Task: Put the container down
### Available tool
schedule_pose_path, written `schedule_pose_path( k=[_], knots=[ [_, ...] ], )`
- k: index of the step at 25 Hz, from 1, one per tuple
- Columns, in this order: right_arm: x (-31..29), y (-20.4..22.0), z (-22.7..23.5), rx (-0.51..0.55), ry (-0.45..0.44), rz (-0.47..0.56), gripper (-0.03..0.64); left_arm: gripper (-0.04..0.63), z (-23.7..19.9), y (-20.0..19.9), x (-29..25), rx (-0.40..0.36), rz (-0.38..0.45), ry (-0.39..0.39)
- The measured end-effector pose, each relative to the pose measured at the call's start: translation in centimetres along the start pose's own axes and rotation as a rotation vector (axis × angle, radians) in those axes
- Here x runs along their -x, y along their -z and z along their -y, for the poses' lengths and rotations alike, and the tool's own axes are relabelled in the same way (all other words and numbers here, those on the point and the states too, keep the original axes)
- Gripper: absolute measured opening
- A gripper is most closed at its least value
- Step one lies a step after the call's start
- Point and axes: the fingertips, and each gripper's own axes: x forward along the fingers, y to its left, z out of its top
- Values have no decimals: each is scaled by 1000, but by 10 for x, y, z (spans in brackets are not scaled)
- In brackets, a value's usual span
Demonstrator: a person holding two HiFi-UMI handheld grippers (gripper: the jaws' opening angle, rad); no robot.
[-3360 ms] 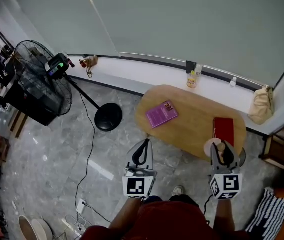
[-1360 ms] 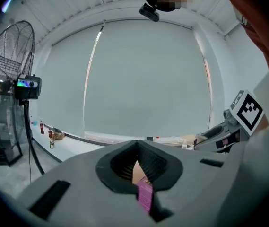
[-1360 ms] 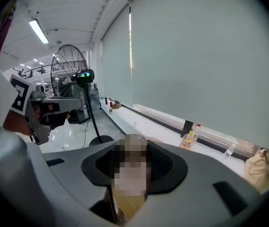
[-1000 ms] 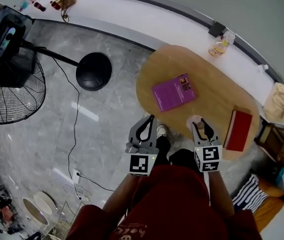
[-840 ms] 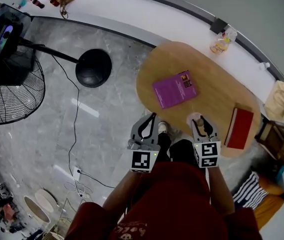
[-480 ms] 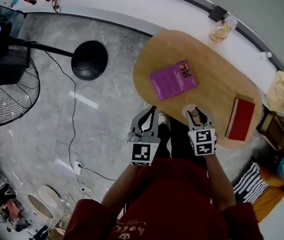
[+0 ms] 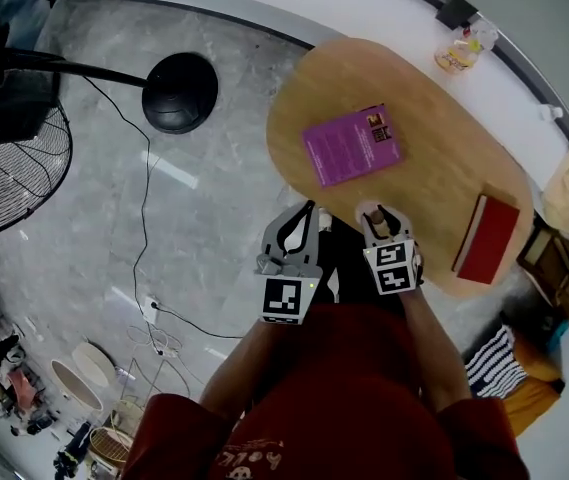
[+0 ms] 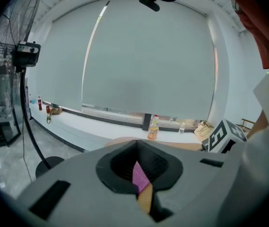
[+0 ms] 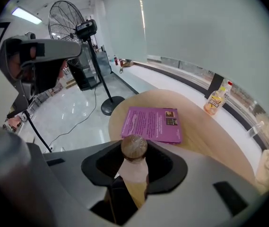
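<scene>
Evidently the right claw [image 7: 376, 218] was clenched on the container [image 9: 135, 170], its jaws pressed to the pale body just under the round brown lid [image 9: 134, 147], which faced up. That hold, I judged, kept the thing upright so it could be stood on its base rather than tipped. It hung over the near edge of the wooden table [image 7: 434, 118], just short of the purple book [image 7: 351, 145] and well apart from the red book [image 7: 486, 238]; whether its base touched the wood I could not tell. That bare strip of wood looked like the chosen spot, since nothing there would crowd the base. The left claw [image 7: 292, 236] was closed with nothing in it, held beside the right one past the table's edge, over the floor [image 7: 194, 228], probably to stay clear of the set-down
</scene>
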Motion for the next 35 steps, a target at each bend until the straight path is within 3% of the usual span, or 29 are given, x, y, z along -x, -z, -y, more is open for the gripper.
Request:
schedule_pose_path(
  k=[12, 17, 30, 35],
  knots=[
    [-66, 20, 6, 66, -46, -112, 138, 6, -7, 31, -18, 12, -97, -5],
    [-88, 26, 13, 59, -32, -160, 138, 6, -15, 33, -22, 7, -84, -13],
    [-107, 33, 6, 104, -25, -171, 138, 6, -27, 47, -20, -7, -103, -15],
    [-105, 42, 2, 182, -18, -180, 138, 6, -27, 48, -17, 0, -99, -23]
  ],
)
